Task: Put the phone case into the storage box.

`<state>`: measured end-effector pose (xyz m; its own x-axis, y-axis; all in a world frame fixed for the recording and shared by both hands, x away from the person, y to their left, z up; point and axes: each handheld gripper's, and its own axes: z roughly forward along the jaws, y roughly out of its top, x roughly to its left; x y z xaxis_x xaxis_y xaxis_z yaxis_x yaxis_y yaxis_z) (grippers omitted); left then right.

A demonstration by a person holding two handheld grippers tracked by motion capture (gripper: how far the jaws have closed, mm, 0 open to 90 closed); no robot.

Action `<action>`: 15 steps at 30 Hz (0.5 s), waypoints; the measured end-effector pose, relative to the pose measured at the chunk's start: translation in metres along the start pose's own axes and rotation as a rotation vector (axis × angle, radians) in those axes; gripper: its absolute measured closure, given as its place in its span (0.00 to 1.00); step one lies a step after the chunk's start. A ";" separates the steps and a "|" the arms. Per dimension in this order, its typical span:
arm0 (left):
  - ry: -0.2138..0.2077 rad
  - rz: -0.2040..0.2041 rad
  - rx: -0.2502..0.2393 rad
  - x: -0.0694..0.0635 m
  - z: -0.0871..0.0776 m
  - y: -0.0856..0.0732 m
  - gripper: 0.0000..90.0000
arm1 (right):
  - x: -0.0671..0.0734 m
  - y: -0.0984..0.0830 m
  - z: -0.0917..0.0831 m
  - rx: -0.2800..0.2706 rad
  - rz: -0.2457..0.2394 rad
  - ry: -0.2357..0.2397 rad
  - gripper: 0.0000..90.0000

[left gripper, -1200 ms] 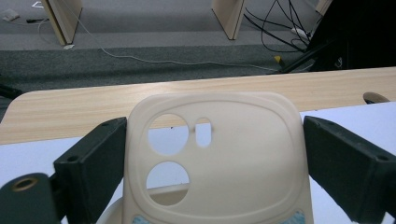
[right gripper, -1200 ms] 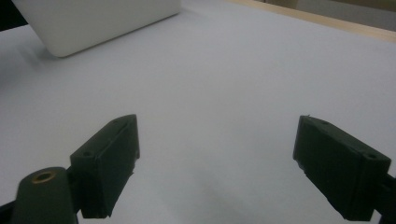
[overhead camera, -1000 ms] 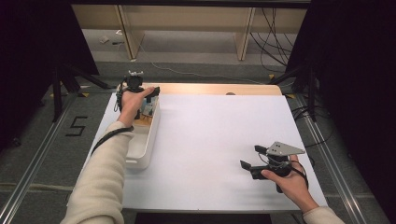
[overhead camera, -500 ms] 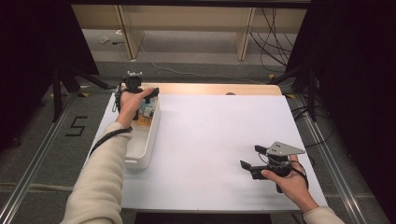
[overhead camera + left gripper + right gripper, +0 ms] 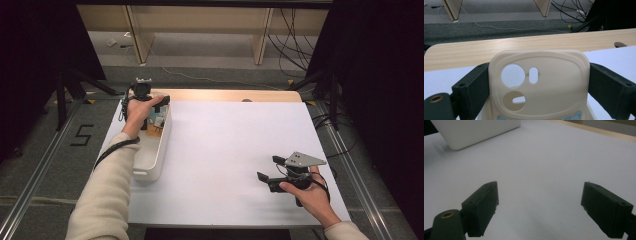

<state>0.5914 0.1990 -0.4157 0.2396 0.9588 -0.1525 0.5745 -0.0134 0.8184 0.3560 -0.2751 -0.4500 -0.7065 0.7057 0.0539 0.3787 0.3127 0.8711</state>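
Evidently cream phone case (image 5: pixel 539 85) clamped betw. left claw (image 5: pixel 534 90) jaws.

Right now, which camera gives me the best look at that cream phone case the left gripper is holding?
The left gripper view. The phone case sits close up between the black jaws, its camera cutouts plain. In the high view it is mostly hidden by the hand at the white bin. The right gripper view catches a corner of the bin.

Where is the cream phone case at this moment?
The cream phone case is held between the jaws of the left gripper, at the far left of the table over the far end of the white bin.
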 end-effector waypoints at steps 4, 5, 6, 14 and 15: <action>-0.009 0.002 0.009 -0.001 0.000 -0.001 0.10 | 0.000 0.000 0.000 0.000 0.000 -0.001 0.17; -0.009 -0.001 0.009 -0.001 0.000 -0.001 0.10 | 0.000 0.000 0.000 0.000 -0.001 -0.001 0.17; -0.008 -0.002 0.009 -0.001 0.000 -0.001 0.10 | 0.000 0.000 0.000 0.000 0.000 -0.001 0.17; -0.005 0.000 0.015 -0.002 -0.002 0.000 0.10 | 0.000 0.000 0.000 0.000 -0.001 -0.001 0.17; -0.005 0.000 0.016 -0.002 -0.003 0.000 0.10 | 0.000 0.000 0.000 0.000 0.000 -0.001 0.17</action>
<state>0.5889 0.1982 -0.4141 0.2437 0.9574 -0.1549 0.5866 -0.0183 0.8097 0.3560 -0.2752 -0.4499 -0.7063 0.7060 0.0531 0.3786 0.3133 0.8709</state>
